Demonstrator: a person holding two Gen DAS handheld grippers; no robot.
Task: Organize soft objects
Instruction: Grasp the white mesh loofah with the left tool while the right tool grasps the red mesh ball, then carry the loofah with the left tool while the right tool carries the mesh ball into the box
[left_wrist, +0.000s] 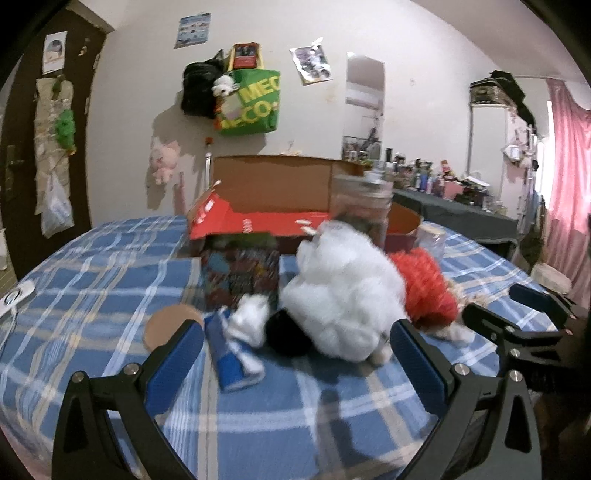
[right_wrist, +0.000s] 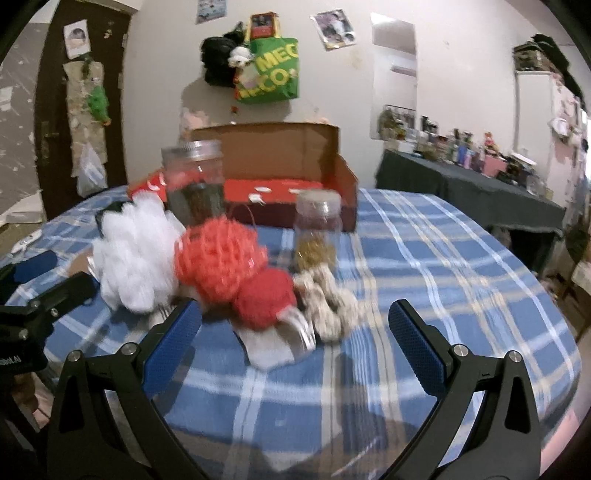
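Note:
Soft objects lie piled on a blue plaid table. A white bath pouf (left_wrist: 343, 295) (right_wrist: 136, 254) sits beside a red knit item (left_wrist: 424, 291) (right_wrist: 264, 297) and an orange mesh pouf (right_wrist: 221, 258). A beige scrunchie (right_wrist: 328, 306) and a grey sock (right_wrist: 275, 341) lie by them. A blue and white sock (left_wrist: 236, 350) and a black soft item (left_wrist: 286, 332) lie to the left. My left gripper (left_wrist: 295, 354) is open, just short of the white pouf. My right gripper (right_wrist: 295, 332) is open, just short of the red item and the sock.
An open cardboard box (left_wrist: 273, 192) (right_wrist: 280, 162) with a red inside stands behind the pile. A patterned small box (left_wrist: 240, 273), a round cork coaster (left_wrist: 171, 325), a large jar (right_wrist: 194, 184) and a small jar (right_wrist: 319, 232) stand nearby. The right gripper shows at the right edge of the left wrist view (left_wrist: 524, 325).

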